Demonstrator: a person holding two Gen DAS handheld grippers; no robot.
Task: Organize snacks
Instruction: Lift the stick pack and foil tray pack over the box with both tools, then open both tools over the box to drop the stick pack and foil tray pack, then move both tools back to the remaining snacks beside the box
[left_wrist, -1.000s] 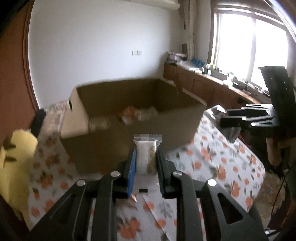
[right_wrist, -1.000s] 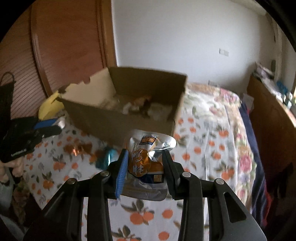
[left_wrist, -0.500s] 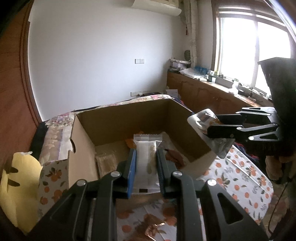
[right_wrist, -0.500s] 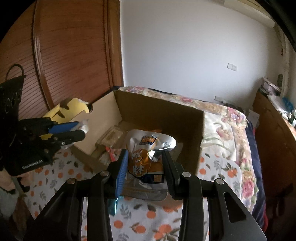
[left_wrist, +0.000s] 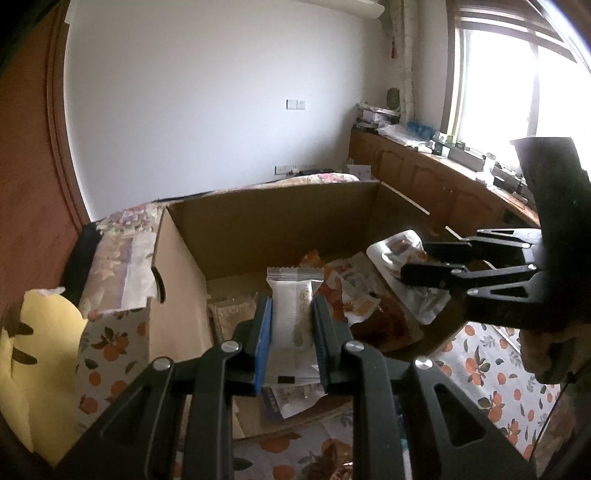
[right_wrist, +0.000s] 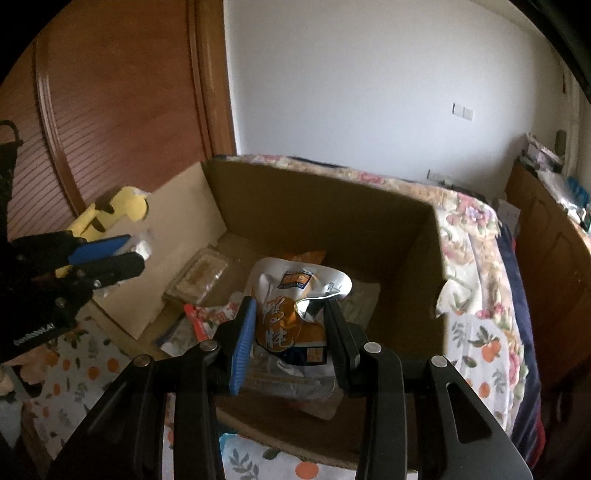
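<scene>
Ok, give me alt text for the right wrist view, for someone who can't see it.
The right gripper clamps a silver and orange snack pouch over an open cardboard box that already holds several packets. The left gripper, holding a white packet, reaches in from the left.

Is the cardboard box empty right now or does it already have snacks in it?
Not empty. The cardboard box is open-topped and several packets already lie on its floor, including a clear-wrapped snack and a red-edged packet.

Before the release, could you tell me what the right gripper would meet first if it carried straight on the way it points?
Probably the snack packets on the floor of the brown cardboard box. The right gripper, shut on a silver and orange foil snack pouch, points down into the box; depth is unclear.
</scene>
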